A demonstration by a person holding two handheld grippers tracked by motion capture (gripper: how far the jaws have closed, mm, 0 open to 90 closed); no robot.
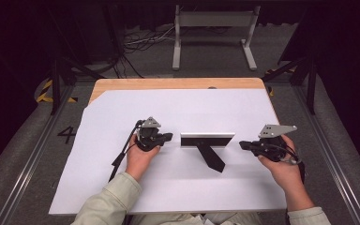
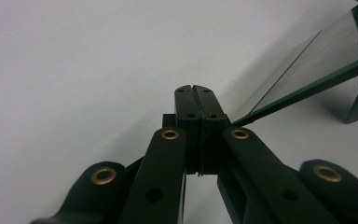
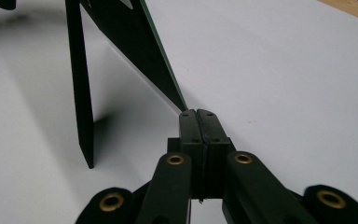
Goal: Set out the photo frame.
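Note:
A small picture frame (image 1: 207, 139) with a glass front stands upright on the white sheet (image 1: 122, 187), propped by a black back leg (image 1: 211, 157). My left gripper (image 1: 169, 137) is shut and empty, just left of the frame's left end. In the left gripper view its closed tips (image 2: 196, 88) sit beside the frame's lower corner (image 2: 307, 70). On the other side, my right gripper (image 1: 242, 145) is shut and empty too. Its tips (image 3: 197, 113) almost meet the frame's dark back (image 3: 126, 42), with the leg (image 3: 81, 93) to the left.
The white sheet covers most of a wooden table (image 1: 168, 83), whose bare strip shows at the far edge. Beyond it stand a grey metal stand (image 1: 213, 37) and cables on the floor. Black frame posts (image 1: 55, 84) flank the table.

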